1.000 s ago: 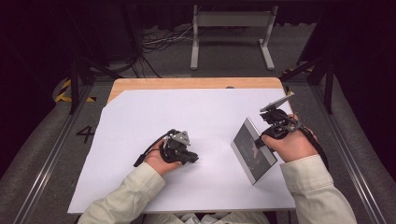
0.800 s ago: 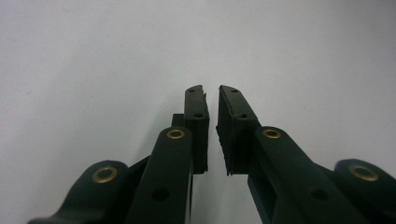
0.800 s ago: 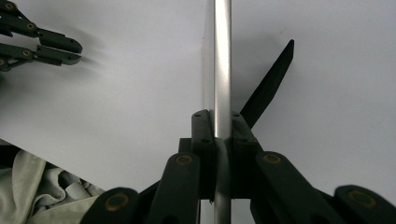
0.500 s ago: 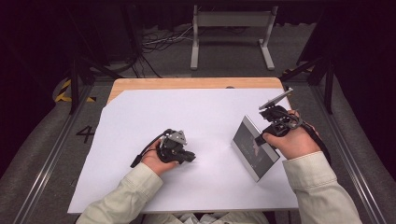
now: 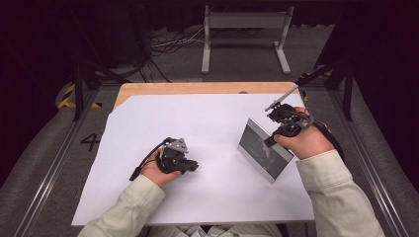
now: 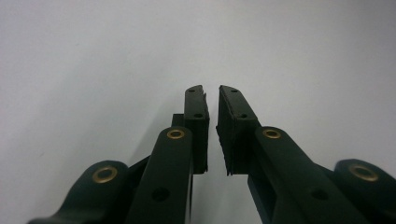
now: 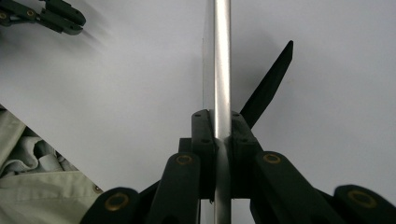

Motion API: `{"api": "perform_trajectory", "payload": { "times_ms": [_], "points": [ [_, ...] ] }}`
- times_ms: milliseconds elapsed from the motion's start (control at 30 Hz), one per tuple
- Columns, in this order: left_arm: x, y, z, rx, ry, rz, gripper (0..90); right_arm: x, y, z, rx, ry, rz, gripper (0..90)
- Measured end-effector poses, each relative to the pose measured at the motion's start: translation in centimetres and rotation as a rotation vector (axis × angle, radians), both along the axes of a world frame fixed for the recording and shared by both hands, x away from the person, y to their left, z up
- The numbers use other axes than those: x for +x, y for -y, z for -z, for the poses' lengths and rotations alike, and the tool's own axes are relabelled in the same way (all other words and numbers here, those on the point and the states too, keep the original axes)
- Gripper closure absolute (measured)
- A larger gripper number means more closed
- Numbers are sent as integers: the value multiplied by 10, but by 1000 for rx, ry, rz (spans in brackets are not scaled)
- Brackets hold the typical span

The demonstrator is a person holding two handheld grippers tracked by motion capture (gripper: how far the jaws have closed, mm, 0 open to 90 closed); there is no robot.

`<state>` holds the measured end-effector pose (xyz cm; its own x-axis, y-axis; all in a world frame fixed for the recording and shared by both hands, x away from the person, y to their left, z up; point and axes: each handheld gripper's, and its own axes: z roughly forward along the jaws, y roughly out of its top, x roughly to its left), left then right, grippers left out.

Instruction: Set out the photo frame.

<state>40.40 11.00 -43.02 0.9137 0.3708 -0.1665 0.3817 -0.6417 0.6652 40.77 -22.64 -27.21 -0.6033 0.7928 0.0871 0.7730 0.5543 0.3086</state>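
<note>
Your right gripper [image 5: 271, 140] has its jaws pressed together on the silver edge of a picture frame [image 5: 261, 154], which stands tilted on the white sheet [image 5: 207, 123] at the right side of the table, its lower corner on the sheet; in the right gripper view the frame's metal edge [image 7: 221, 65] runs straight up between the jaws, with its black back stand [image 7: 271, 84] angling out to one side. Your left gripper [image 5: 193, 167] hovers low over the sheet left of centre, well apart from the frame, its jaws a narrow gap apart with nothing between them [image 6: 212, 100].
</note>
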Motion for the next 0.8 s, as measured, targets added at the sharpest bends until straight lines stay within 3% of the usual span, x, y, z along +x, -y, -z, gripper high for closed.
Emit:
{"api": "perform_trajectory", "payload": {
  "times_ms": [433, 800],
  "points": [
    [-5, -26, 1, -3, 5, -68, 824, 17, -22, -5, -32, 37, -216, 839],
    [-6, -30, 1, -5, 6, -85, 826, 26, -38, -10, -45, 63, -365, 839]
  ]
}}
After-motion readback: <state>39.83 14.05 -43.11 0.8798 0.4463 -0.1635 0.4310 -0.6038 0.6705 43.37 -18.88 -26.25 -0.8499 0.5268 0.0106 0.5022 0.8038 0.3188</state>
